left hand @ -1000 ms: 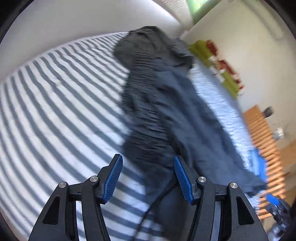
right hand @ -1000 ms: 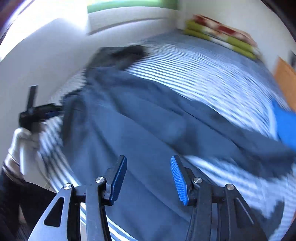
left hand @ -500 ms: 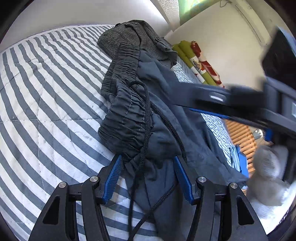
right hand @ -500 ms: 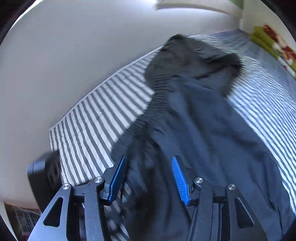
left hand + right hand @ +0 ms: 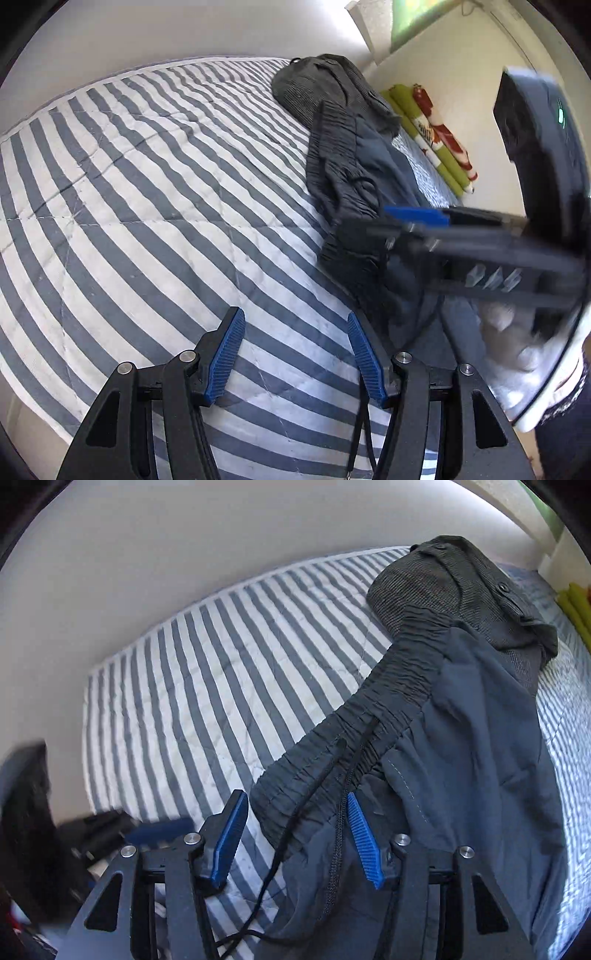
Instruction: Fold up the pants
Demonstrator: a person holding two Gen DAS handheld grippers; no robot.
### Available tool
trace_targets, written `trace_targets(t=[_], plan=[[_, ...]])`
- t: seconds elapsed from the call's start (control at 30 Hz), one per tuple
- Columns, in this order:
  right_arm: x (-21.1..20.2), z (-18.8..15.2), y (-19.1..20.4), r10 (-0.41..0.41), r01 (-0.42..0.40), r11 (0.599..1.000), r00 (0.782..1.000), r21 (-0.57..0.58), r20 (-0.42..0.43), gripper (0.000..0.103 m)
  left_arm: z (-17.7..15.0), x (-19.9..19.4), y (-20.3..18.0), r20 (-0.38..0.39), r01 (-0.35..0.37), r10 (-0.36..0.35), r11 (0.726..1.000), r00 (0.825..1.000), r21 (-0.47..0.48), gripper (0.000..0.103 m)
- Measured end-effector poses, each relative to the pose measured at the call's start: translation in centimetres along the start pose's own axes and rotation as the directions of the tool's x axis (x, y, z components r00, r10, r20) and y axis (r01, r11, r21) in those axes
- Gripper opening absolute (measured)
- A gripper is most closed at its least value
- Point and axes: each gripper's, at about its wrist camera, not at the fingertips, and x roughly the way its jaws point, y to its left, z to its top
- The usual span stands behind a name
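Dark blue-grey pants (image 5: pixel 461 731) with a gathered elastic waistband (image 5: pixel 373 716) and black drawstrings (image 5: pixel 332 834) lie on the striped bed. My right gripper (image 5: pixel 295 830) is open, its blue pads straddling the near end of the waistband and the strings without pinching them. My left gripper (image 5: pixel 295 350) is open over bare striped quilt, left of the pants (image 5: pixel 343 173). The right gripper (image 5: pixel 417 221) crosses the left wrist view, blurred, above the waistband, held by a gloved hand (image 5: pixel 517 343).
A grey checked garment (image 5: pixel 443 579) lies bunched at the far end of the pants, partly under them. The blue and white striped quilt (image 5: pixel 147 184) runs to a white wall. Green and red rolled cushions (image 5: pixel 432 136) line the far wall.
The left gripper has swung left, off the waistband and onto bare quilt. The right gripper has come down close over the waistband end, and now shows blurred in the left wrist view.
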Motion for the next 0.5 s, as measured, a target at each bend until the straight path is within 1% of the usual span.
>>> trace_targets(t=[0.03, 0.07, 0.1, 0.17, 0.2, 0.23, 0.27, 0.3, 0.33, 0.37, 0.4, 0.43, 0.47, 0.5], plan=[[0.4, -0.1, 0.1, -0.043, 0.043, 0.999, 0.999, -0.023, -0.004, 0.051, 0.2, 0.1, -0.2, 0.005, -0.012, 0.012, 1.000, 1.000, 0.012, 0.061], [0.5, -0.2, 0.0, -0.066, 0.066, 0.997, 0.998, -0.026, -0.003, 0.045, 0.3, 0.3, -0.3, 0.006, -0.017, 0.017, 1.000, 1.000, 0.018, 0.061], [0.3, -0.3, -0.6, -0.064, 0.064, 0.998, 0.998, -0.003, -0.003, 0.040, 0.5, 0.5, -0.4, 0.004, -0.010, 0.010, 1.000, 1.000, 0.014, 0.061], [-0.5, -0.5, -2.4, -0.007, 0.006, 0.997, 1.000, 0.072, 0.017, 0.033, 0.9, 1.2, -0.9, -0.008, 0.025, -0.025, 1.000, 1.000, -0.005, 0.061], [-1.2, -0.7, -3.7, 0.043, -0.047, 0.992, 0.998, 0.121, 0.042, 0.031, 1.1, 1.5, -1.3, -0.007, 0.041, -0.041, 0.999, 0.999, -0.014, 0.061], [-1.9, -1.2, -5.5, 0.106, -0.117, 0.976, 0.992, 0.182, 0.074, 0.030, 1.4, 1.9, -1.9, -0.006, 0.051, -0.051, 0.999, 0.999, -0.019, 0.061], [-2.4, -1.7, -6.9, 0.156, -0.174, 0.956, 0.983, 0.234, 0.095, 0.029, 1.5, 2.2, -2.3, -0.006, 0.062, -0.062, 0.998, 0.998, -0.022, 0.062], [-2.5, -2.4, -8.9, 0.217, -0.243, 0.921, 0.969, 0.305, 0.116, 0.029, 1.8, 2.6, -2.8, -0.002, 0.082, -0.082, 0.996, 0.997, -0.029, 0.062], [-2.4, -3.0, -10.7, 0.275, -0.306, 0.879, 0.952, 0.365, 0.137, 0.029, 2.1, 3.1, -3.5, -0.001, 0.111, -0.111, 0.993, 0.994, -0.037, 0.063], [-2.1, -3.7, -12.4, 0.335, -0.372, 0.828, 0.928, 0.419, 0.161, 0.028, 2.4, 3.7, -4.1, -0.004, 0.134, -0.134, 0.990, 0.991, -0.045, 0.066], [-1.9, -4.5, -13.9, 0.375, -0.418, 0.781, 0.908, 0.463, 0.188, 0.028, 2.5, 4.1, -4.6, -0.009, 0.147, -0.148, 0.988, 0.989, -0.047, 0.067], [-1.9, -5.1, -14.9, 0.379, -0.431, 0.757, 0.902, 0.491, 0.208, 0.028, 2.7, 4.9, -5.6, -0.016, 0.163, -0.163, 0.986, 0.986, -0.046, 0.069], [-2.0, -5.6, -15.9, 0.376, -0.438, 0.741, 0.899, 0.510, 0.226, 0.027, 2.8, 5.4, -6.2, -0.020, 0.168, -0.169, 0.985, 0.985, -0.039, 0.073], [-2.1, -6.1, -16.6, 0.376, -0.447, 0.728, 0.894, 0.519, 0.241, 0.027, 2.9, 5.8, -6.7, -0.024, 0.166, -0.167, 0.986, 0.986, -0.031, 0.074]])
